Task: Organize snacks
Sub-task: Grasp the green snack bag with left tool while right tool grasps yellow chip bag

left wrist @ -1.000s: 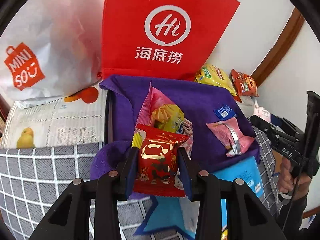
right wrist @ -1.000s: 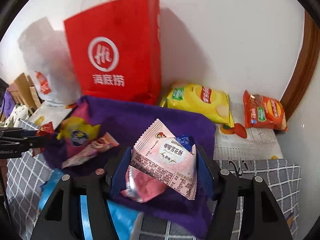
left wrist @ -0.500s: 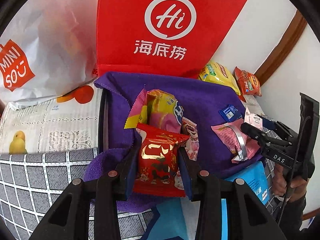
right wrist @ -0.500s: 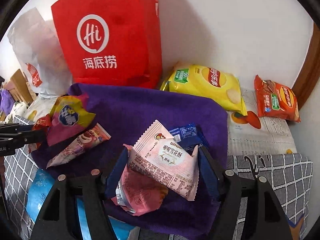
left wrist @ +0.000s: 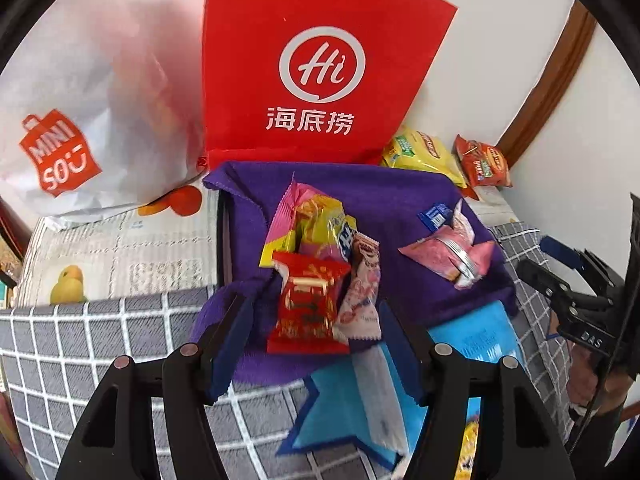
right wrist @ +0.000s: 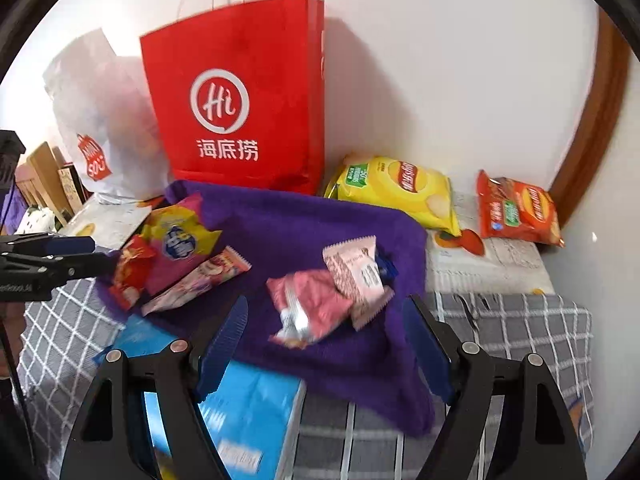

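A purple cloth [right wrist: 312,224] spread over the grey checked bench [left wrist: 80,344] serves as the collecting spot, and by the look of it the sorting is roughly half done. Two small heaps of snacks already lie on it. Still off the cloth, near the wall beside the red bag [right wrist: 240,96], are a yellow chip bag [right wrist: 400,192] and an orange chip bag [right wrist: 516,212], so those likely remain to be gathered.

The left heap holds a pink-and-yellow pouch [left wrist: 316,224], a red packet [left wrist: 308,304] with gold print lying against it, and a pale pink wrapper [left wrist: 360,296] touching its right side. The right heap holds a crumpled pink packet [right wrist: 312,308] and a pale pink sachet [right wrist: 356,272] leaning on it, with a small blue packet [left wrist: 434,214] just behind.

The left claw [left wrist: 312,344] stands spread, empty, either side of the red packet. The right claw [right wrist: 324,344] is likewise released, nothing between its pads.
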A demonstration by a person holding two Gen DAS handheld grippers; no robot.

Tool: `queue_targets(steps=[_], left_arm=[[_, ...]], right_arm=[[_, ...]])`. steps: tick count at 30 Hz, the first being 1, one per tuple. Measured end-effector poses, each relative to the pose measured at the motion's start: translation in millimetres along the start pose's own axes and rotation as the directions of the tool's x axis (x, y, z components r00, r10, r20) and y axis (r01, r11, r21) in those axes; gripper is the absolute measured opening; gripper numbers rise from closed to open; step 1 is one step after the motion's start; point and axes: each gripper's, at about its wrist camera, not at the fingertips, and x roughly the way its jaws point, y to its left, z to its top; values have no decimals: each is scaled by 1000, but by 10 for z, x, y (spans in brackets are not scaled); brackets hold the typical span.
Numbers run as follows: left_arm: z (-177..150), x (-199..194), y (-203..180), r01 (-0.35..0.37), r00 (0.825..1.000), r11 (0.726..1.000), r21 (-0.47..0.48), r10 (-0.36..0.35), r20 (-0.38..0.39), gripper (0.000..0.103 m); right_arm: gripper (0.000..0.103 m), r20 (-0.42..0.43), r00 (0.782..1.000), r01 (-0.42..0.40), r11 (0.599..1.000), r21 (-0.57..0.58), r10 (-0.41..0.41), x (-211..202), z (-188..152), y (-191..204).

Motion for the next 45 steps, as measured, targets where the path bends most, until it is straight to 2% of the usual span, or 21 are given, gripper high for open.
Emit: queue_targets(steps=[8, 11, 18, 21, 24, 25, 26, 27, 34, 40, 45], left_arm=[[-477, -329, 86, 10, 1000, 1000, -23, -11, -7, 64], [-675, -397, 126, 18, 1000, 999, -34, -19, -16, 64], [-961, -455, 161, 34, 999, 998, -51, -35, -32, 64], [-1055, -502, 179, 38, 999, 998, -56, -40, -32, 64], [-1168, -550, 161, 40, 999, 998, -47, -42, -35, 64], [-1214, -565, 149, 43, 998, 998, -42, -44, -38, 64], [-1266, -579, 132, 47, 998, 998, -37, -49, -42, 64], [-1311, -592, 117, 53, 997, 998, -34, -55, -45, 64], [-1624, -763, -160, 108, 993, 994, 15, -108, -50, 66], [-1871, -872, -514, 196, 980, 978, 65, -193, -45, 76], [-2050, -665, -685, 179, 981, 982, 60, -173, -91, 78]], right_arm=[[79, -25, 999, -27, 997, 75, 29, -489, -541, 147], [79, -39, 995, -84, 992, 96, 88, -604, -782, 283], [79, -89, 975, -204, 979, 5, 204, -553, -1135, 783], [79, -109, 972, -215, 974, -71, 207, -463, -1210, 997], [79, -148, 976, -178, 978, -112, 161, -322, -1287, 1083], [75, -162, 976, -166, 979, -117, 146, -267, -1309, 1085], [60, -169, 975, -164, 980, -113, 143, -233, -1326, 1073], [58, -178, 973, -171, 980, -104, 151, -214, -1341, 1050], [57, -61, 981, -187, 980, -67, 183, -654, -1307, 800], [57, 18, 993, -121, 993, -4, 121, -1030, -1351, 383], [57, 46, 994, -100, 994, 45, 98, -1186, -1479, 122]])
